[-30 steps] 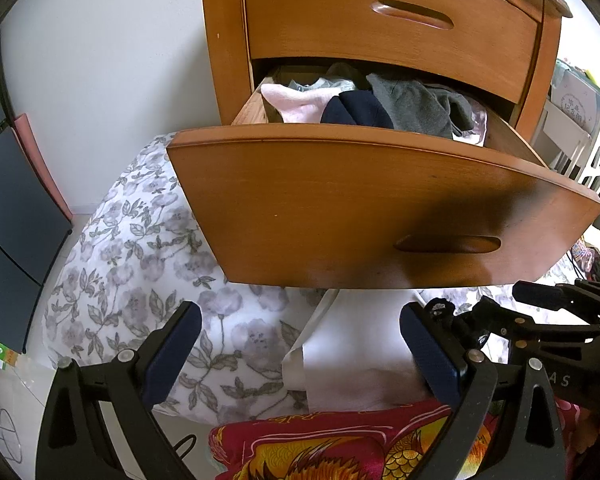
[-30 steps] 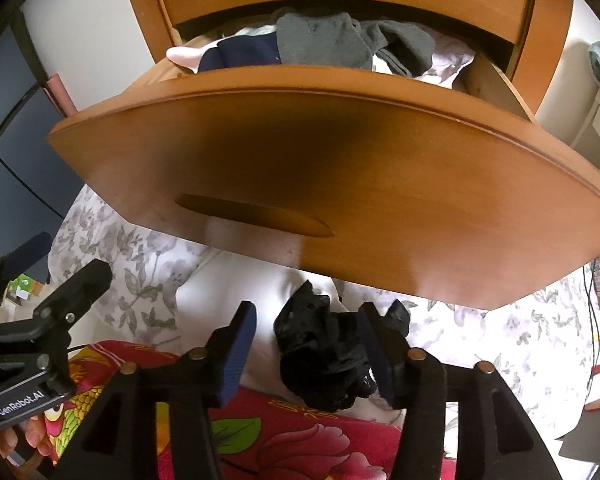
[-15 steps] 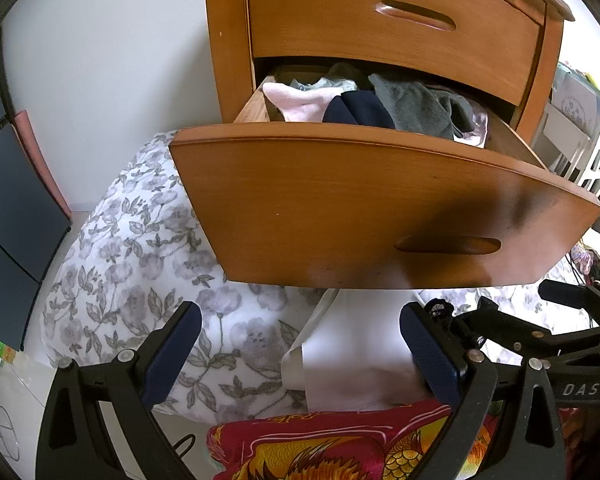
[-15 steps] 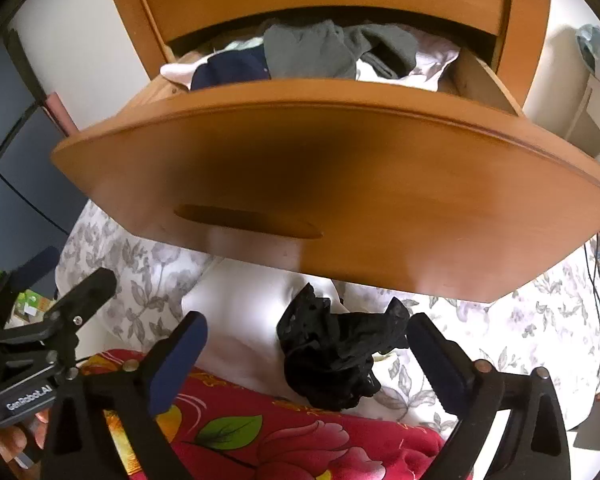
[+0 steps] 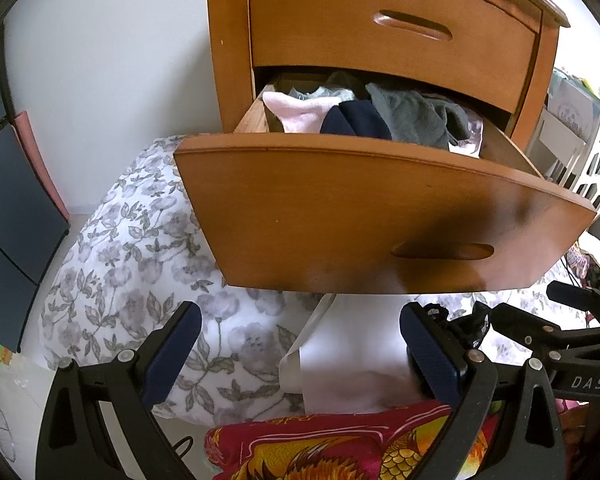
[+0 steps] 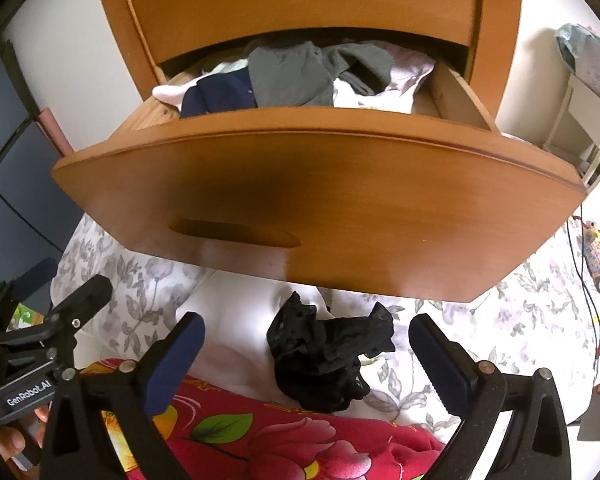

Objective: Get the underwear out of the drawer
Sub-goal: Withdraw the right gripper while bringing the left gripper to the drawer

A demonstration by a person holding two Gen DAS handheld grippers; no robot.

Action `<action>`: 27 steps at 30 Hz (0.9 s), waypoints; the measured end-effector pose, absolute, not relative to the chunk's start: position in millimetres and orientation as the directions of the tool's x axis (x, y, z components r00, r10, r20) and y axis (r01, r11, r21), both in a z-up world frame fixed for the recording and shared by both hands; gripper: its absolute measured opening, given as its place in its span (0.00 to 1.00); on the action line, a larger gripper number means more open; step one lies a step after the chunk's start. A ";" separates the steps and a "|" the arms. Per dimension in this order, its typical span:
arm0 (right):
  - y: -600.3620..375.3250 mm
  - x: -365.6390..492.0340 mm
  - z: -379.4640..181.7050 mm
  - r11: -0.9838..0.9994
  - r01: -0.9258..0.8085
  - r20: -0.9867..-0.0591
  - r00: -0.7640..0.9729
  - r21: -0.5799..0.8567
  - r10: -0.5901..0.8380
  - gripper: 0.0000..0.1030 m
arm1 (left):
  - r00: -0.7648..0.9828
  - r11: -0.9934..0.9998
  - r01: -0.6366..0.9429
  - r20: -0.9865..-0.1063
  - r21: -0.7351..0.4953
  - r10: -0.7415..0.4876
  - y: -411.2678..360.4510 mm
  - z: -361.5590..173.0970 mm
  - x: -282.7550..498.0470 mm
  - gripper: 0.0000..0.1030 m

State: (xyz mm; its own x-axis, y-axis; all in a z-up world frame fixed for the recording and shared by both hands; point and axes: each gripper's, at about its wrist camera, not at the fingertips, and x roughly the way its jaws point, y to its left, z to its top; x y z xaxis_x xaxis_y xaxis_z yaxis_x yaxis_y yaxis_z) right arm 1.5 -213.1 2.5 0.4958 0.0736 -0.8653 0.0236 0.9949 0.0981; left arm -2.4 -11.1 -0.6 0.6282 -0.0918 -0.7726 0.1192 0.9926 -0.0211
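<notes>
The right gripper [image 6: 306, 354] has its jaws released and spread wide, pads clear on both sides of the black underwear [image 6: 326, 354]. That crumpled piece lies loose on a white cloth [image 6: 236, 328] on the bed, just beyond a red flowered blanket [image 6: 284, 444], below the drawer front. The left gripper [image 5: 300, 354] also has its jaws spread with nothing between them but the same white cloth and a flowered duvet [image 5: 140, 264] beneath. In the right wrist view a hand [image 6: 14, 438] shows at the lower left under the left gripper's body. Past both grippers the wooden drawer [image 6: 320, 200] stands pulled out, overhanging the bed. Inside it lie a grey garment [image 6: 296, 76], a navy one [image 6: 220, 94], and pale pink and white pieces. Above it a second drawer [image 5: 396, 28] of the dresser is shut.
</notes>
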 end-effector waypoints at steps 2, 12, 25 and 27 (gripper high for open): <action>-215.5 -0.1 2.9 0.994 0.032 -0.864 0.499 0.103 0.073 1.00 | 0.635 0.993 0.118 -0.767 -0.023 -0.093 -11.3 1.3 -3.5 0.97; -222.1 -5.9 1.9 0.990 0.054 -0.862 0.500 0.127 0.083 1.00 | 0.665 0.986 0.119 -0.729 -0.116 -0.166 0.6 11.6 -8.2 0.97; -224.2 -11.3 9.5 0.991 0.056 -0.838 0.541 0.123 0.073 1.00 | 0.688 0.975 0.123 -0.692 -0.186 -0.219 12.1 27.8 -7.1 0.97; -225.5 -11.4 11.4 0.991 0.062 -0.833 0.549 0.123 0.069 1.00 | 0.704 0.976 0.124 -0.677 -0.178 -0.213 13.7 33.9 -7.0 0.97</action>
State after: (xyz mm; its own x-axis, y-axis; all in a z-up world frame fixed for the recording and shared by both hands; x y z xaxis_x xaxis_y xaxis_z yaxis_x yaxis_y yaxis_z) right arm -11.4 -225.5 11.4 0.5494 0.0688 -0.8327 0.0619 0.9905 0.1227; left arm -7.0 13.7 33.9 0.7044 -0.2125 -0.6773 0.1237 0.9763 -0.1777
